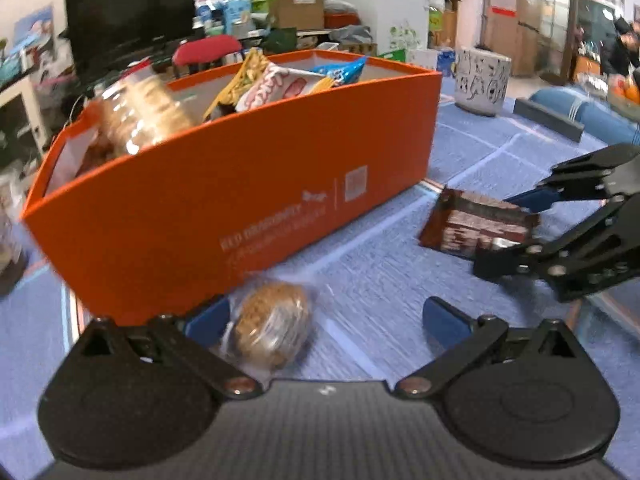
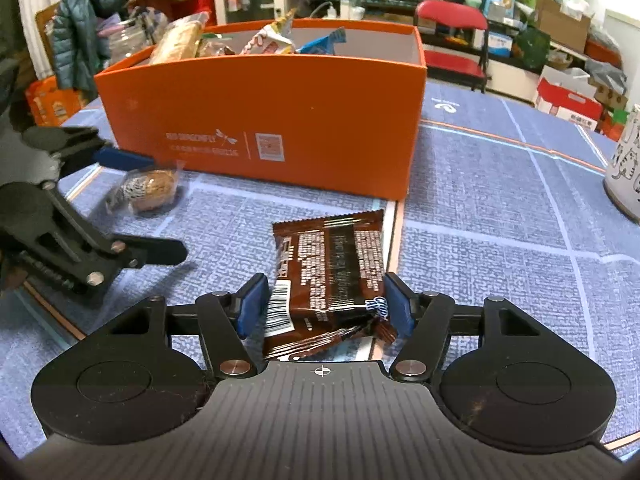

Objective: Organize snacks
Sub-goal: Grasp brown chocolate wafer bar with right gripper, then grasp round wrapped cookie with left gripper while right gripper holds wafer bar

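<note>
The right tongs (image 2: 326, 306) have the brown snack packet (image 2: 332, 276) between their blue pads (image 2: 252, 308), gripping its near end; the right pad presses the wrapper's edge and the crimped tail is buckled below, so I judge them closed on it, though the left pad may barely touch. The packet lies flat on the blue tablecloth (image 2: 500, 208), stretching away from these tongs toward the orange box (image 2: 264, 120), which stands straight ahead and already holds several snacks. This packet looks light, its foil slick and crinkly, the bar inside fairly stiff but likely to crack if squeezed hard; holding across the firm body rather than the loose sealed tail seems the safer place, since the tail would fold and slip. The left tongs (image 1: 328, 316) stand spread wide and empty, with the clear-wrapped round cookie (image 1: 272, 324) just inside the left pad (image 1: 210, 316), not pinched. It lies on the cloth close to the box's front wall. The cookie should be light and crumbly, its loose film slippery, so a gentle pinch across its sides, over the cookie itself and not the wrapper's twisted ends, looks best
</note>
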Motion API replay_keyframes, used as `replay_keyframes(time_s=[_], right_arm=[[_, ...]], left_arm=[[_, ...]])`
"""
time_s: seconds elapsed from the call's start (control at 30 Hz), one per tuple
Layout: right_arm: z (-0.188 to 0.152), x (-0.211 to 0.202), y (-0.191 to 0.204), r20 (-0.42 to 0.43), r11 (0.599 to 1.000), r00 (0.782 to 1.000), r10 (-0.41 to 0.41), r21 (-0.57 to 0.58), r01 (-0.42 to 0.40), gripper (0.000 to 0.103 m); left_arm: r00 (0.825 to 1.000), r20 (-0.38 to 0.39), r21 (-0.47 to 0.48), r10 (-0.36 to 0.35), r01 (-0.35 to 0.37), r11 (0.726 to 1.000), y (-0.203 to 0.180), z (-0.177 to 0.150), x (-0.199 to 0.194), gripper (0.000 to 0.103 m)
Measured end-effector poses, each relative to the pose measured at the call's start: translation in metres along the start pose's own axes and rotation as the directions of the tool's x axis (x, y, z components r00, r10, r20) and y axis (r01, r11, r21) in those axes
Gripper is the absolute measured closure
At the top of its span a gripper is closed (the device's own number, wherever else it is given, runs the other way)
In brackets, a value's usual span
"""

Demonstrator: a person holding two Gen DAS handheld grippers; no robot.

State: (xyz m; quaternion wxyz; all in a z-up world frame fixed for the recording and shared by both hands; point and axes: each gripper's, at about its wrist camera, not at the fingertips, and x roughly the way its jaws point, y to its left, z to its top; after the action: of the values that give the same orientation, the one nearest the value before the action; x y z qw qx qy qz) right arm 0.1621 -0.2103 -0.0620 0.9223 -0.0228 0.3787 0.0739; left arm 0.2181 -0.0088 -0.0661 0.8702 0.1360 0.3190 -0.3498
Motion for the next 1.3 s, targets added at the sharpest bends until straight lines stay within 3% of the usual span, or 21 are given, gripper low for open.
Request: replay_keyframes(time_s=[0.2,0.3,0.37,0.43,0.53,0.63,0.67,0.8,0.97,1.3], right_arm=[[-0.001,-0.001,0.003,0.002,1.0,1.0,0.001,-0.002,-0.001,0.051],[-0.001,0.0,0.003,0.012,1.0,1.0,-0.006,0.009,0.006,0.052],[0.0,0.002,0.002,0.017,1.0,1.0,-0.009,0.014,0.009,0.052],[0.0,0.002,0.001,0.027,1.0,1.0,-0.009,0.018,0.008,0.052],[0.0,0.004,-0.001,0.042,1.0,0.999,-0.011,0.017,0.01,0.052],[-0.001,0.006,-0.004,0.06,1.0,0.998,0.0,0.021,-0.001,0.051],[-0.001,0.007,-0.005,0.063,1.0,0.998,0.001,0.017,-0.002,0.051],[-0.001,0.008,-0.003,0.064,1.0,0.998,0.005,-0.004,-0.004,0.051],[0.0,0.009,-0.004,0.065,1.0,0.998,0.009,-0.009,-0.009,0.051],[-0.001,0.008,-0.003,0.063,1.0,0.998,0.003,-0.02,-0.002,0.05]], left_arm=[[1.0,-0.009,-0.059,0.006,-0.006,0.998,-0.026,-0.028,-0.032,0.001],[0.992,-0.009,-0.067,0.124,-0.125,0.99,-0.036,-0.025,-0.034,0.001],[0.985,0.012,-0.137,0.175,-0.172,0.976,-0.034,-0.019,-0.036,0.001],[0.972,0.031,-0.237,0.233,-0.22,0.946,-0.027,-0.014,-0.04,0.001],[0.949,0.01,-0.386,0.314,-0.286,0.877,-0.014,-0.007,-0.037,0.001],[0.945,-0.009,-0.509,0.327,-0.286,0.812,-0.007,-0.006,-0.032,0.001],[0.946,-0.016,-0.523,0.325,-0.285,0.803,-0.007,-0.006,-0.028,0.001],[0.926,-0.076,-0.451,0.371,-0.364,0.815,-0.014,0.0,-0.015,0.001],[0.923,-0.129,-0.449,0.361,-0.379,0.809,-0.015,0.003,-0.001,0.001],[0.9,-0.172,-0.395,0.402,-0.436,0.808,-0.025,0.008,0.013,0.001]])
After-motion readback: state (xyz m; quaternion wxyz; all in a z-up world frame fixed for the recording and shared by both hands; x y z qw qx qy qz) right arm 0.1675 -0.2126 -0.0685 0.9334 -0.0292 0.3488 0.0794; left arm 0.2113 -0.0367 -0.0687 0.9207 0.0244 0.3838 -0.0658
